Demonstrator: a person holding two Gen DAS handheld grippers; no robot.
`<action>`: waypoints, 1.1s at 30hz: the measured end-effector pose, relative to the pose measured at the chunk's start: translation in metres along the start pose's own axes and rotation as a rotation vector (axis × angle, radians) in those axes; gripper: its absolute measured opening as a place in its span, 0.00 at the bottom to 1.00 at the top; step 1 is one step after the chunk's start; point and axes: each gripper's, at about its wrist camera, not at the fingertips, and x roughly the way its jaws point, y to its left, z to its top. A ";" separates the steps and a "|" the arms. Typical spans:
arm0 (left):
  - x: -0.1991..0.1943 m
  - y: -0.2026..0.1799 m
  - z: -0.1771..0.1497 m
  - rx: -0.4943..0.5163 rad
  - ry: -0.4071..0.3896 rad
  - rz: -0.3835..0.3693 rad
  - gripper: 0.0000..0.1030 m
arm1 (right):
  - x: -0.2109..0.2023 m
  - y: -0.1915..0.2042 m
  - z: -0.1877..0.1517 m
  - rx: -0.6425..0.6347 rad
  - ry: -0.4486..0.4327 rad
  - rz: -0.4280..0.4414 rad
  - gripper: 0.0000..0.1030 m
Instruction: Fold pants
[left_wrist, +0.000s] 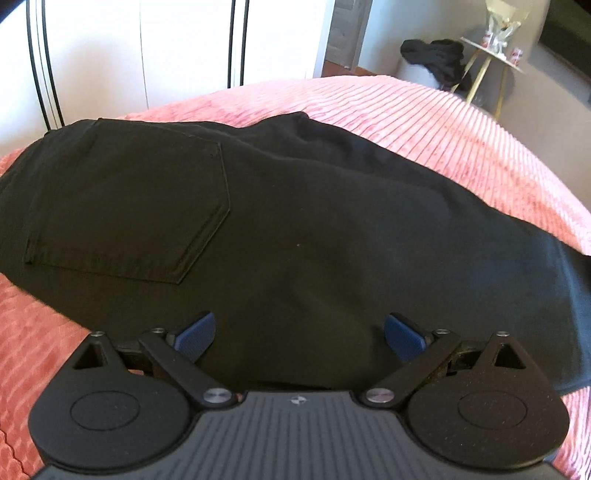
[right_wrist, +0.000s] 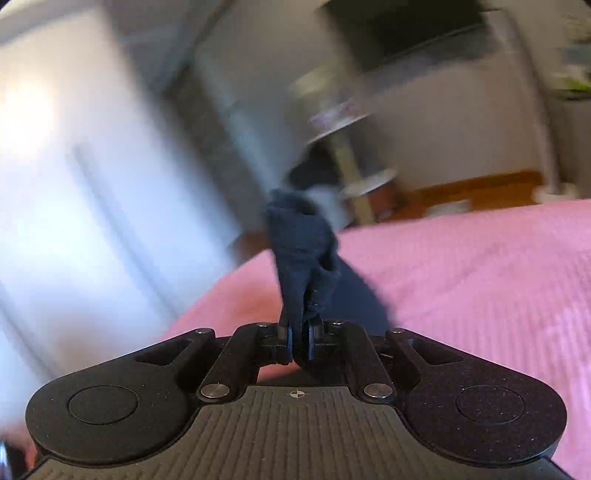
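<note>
The black pants (left_wrist: 288, 221) are lying on the bed (left_wrist: 424, 122), spread across its pink ribbed cover with the seat side up, a back pocket (left_wrist: 125, 199) being shown flat towards the left of the left wrist view. The legs are seemingly already laid one over the other lengthwise, though this is being judged from the single pocket and the narrow outline only. The left gripper (left_wrist: 299, 332) is being held just above the near edge of the fabric, its blue pads (left_wrist: 195, 334) spread wide and nothing being gripped between them.

In the blurred right wrist view, the right gripper (right_wrist: 300, 338) is pressed together on a bunched end of dark cloth (right_wrist: 301, 243), which is being lifted clear of the bed. This is most likely the hem end of the pants, though the link cannot be traced across the two views.

The crosswise fold is judged to be under way and not yet laid down. Bringing the lifted end over towards the waist, and smoothing, are being left to do.
</note>
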 end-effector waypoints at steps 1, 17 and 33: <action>-0.001 0.001 -0.002 -0.003 -0.001 -0.007 0.96 | 0.010 0.014 -0.011 -0.028 0.049 0.025 0.12; -0.010 -0.046 0.015 0.045 -0.002 -0.278 0.96 | -0.011 -0.034 -0.066 0.384 0.170 0.183 0.67; 0.065 -0.162 0.033 0.036 0.191 -0.525 0.96 | -0.027 -0.094 -0.118 0.547 0.108 0.023 0.21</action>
